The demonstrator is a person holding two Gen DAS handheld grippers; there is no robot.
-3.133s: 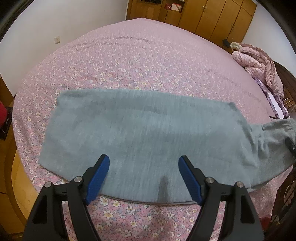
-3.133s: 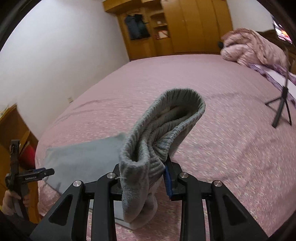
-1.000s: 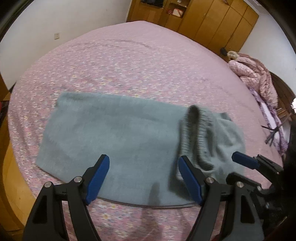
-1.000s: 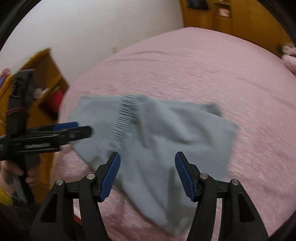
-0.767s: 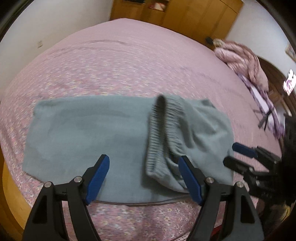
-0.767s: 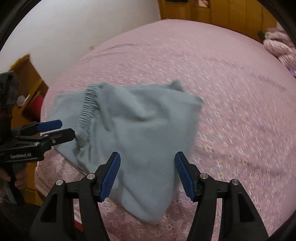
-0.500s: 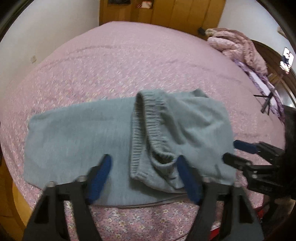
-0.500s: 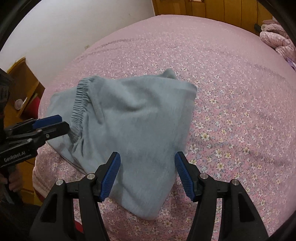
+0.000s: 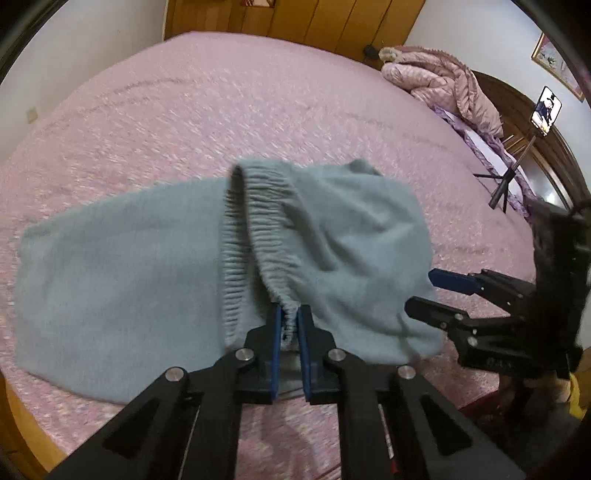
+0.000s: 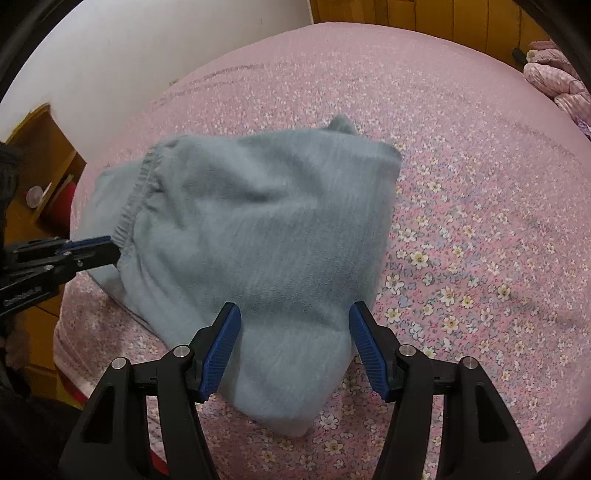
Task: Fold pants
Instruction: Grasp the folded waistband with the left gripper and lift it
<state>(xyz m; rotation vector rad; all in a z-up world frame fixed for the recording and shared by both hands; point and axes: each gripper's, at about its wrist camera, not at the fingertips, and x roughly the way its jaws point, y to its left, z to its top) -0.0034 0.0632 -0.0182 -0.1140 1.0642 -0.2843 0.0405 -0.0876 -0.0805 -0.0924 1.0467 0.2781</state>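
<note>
Grey knitted pants (image 9: pixel 129 266) lie on the pink flowered bed (image 9: pixel 258 92), with their upper part folded back over the legs. My left gripper (image 9: pixel 287 325) has its jaws closing on the near end of the ribbed waistband (image 9: pixel 258 206), and the blue pads pinch it. In the right wrist view the pants (image 10: pixel 266 229) fill the middle and the left gripper (image 10: pixel 112 247) grips the waistband's edge at the left. My right gripper (image 10: pixel 295 332) hovers open over the near folded end, its pads apart from the cloth. It also shows at the right of the left wrist view as the right gripper (image 9: pixel 419 290).
A pink quilt (image 9: pixel 443 81) is heaped at the far right of the bed. A phone on a tripod (image 9: pixel 546 107) stands beside the wooden headboard. Wooden wardrobes (image 9: pixel 295 18) line the far wall. A wooden shelf (image 10: pixel 40 155) stands beyond the bed's left edge.
The right gripper brought the waist end over onto the legs and let go. The left gripper swung toward the waistband and closed on its near end. The right gripper stayed open and sank.
</note>
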